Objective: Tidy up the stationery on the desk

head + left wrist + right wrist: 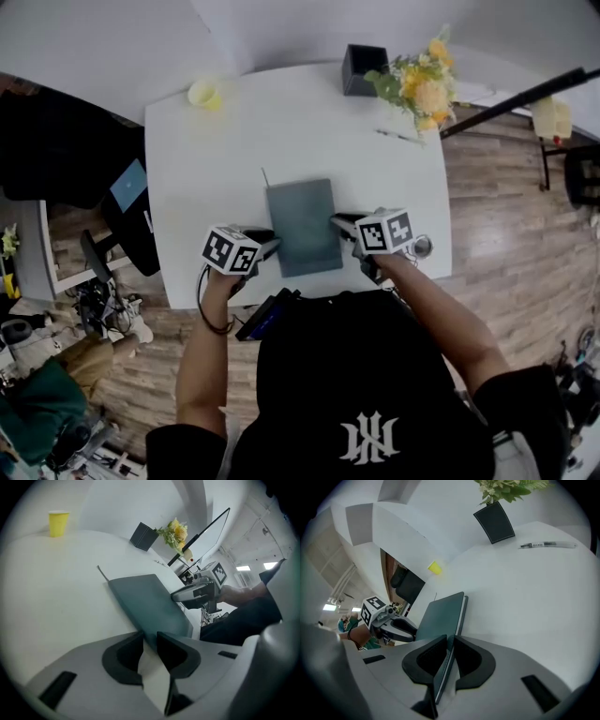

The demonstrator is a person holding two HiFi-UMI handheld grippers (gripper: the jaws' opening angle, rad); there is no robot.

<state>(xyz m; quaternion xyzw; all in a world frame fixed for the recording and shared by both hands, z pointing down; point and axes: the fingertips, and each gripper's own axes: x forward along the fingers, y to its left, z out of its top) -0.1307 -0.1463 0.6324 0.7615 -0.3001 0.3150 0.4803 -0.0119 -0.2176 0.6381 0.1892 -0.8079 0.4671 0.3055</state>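
Steadily: left gripper (270,247) clamps notebook (301,223) at left edge, right gripper (340,222) at right edge, jaws narrow. Keep level, move together — uneven pull twists cover.

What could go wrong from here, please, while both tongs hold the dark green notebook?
The left tongs and right tongs pinch the notebook only at its side edges, so it may sag, fall open or slip out. A thin dark stick lies at its far left corner; sliding the notebook forward would likely knock it away.
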